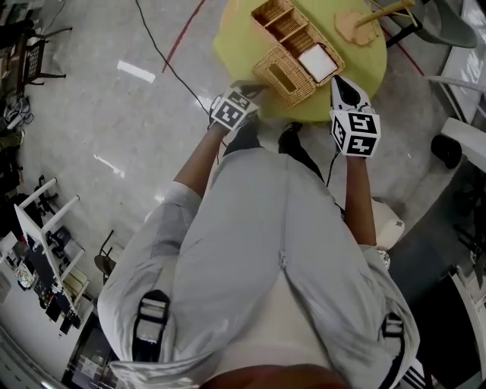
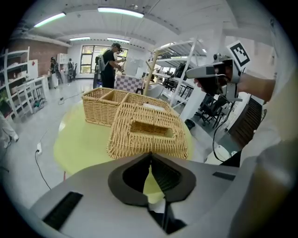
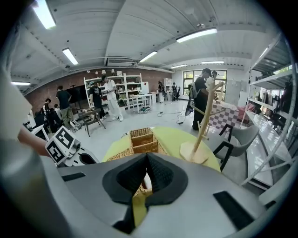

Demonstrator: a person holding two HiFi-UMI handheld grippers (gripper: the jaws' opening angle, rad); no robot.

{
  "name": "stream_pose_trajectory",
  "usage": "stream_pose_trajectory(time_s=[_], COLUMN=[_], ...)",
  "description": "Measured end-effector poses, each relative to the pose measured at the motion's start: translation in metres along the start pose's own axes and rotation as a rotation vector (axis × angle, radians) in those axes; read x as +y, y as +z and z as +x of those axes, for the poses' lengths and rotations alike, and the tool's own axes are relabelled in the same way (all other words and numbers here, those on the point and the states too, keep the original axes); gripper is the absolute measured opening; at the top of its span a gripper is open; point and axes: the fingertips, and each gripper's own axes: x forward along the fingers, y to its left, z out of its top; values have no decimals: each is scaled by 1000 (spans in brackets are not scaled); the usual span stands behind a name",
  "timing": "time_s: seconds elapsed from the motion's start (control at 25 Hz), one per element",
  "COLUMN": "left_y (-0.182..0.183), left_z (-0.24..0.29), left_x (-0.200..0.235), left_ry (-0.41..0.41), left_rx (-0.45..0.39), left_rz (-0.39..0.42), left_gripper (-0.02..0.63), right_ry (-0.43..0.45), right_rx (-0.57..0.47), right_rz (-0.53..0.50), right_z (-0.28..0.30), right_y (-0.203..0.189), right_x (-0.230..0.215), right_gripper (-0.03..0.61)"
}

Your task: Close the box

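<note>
A wicker box [image 1: 282,23] with several compartments stands on the round yellow table [image 1: 235,45]. A white pack [image 1: 317,62] lies in its near compartment. Its wicker lid [image 1: 285,76], with a slot in it, is swung open and slopes down toward the table's near edge; it fills the middle of the left gripper view [image 2: 149,132]. My left gripper [image 1: 255,86] hovers just before the lid's near left edge, jaws shut with nothing between them [image 2: 150,157]. My right gripper [image 1: 342,82] is at the box's near right corner, also shut and empty [image 3: 146,158], with the box [image 3: 142,138] beyond it.
A wooden peg stand [image 1: 355,29] with a round base sits on the table's far right. A grey chair [image 1: 449,23] is beyond the table. A black cable [image 1: 163,53] runs over the floor at left. People and shelves [image 3: 111,93] are far behind.
</note>
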Motion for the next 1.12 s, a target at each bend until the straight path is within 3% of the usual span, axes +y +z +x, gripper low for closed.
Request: stream_pose_trajectory(time_s=[0.16,0.32,0.6,0.8,1.12], left_y=[21,46,97,141,193], left_z=[-16,-37,-65,-68,-53], left_x=[-7,-19,-27,-37,-43], left_ry=[-33,-89,-120,-149,-185], left_rx=[-11,-57,-110,-167,-166], left_rz=[53,65,83,127,234], left_gripper=[43,43,43,43,43], right_ry=[-28,-57,-107,-136,-188], right_rx=[-35,-62,-98,-116,-147], right_rz=[3,18,60,68,106], right_z=[-12,-24,-40,-50,-65], right_y=[11,18,28,31,34], right_x=[-7,-16,-35,-42,-54], right_gripper=[23,23,23,23,23])
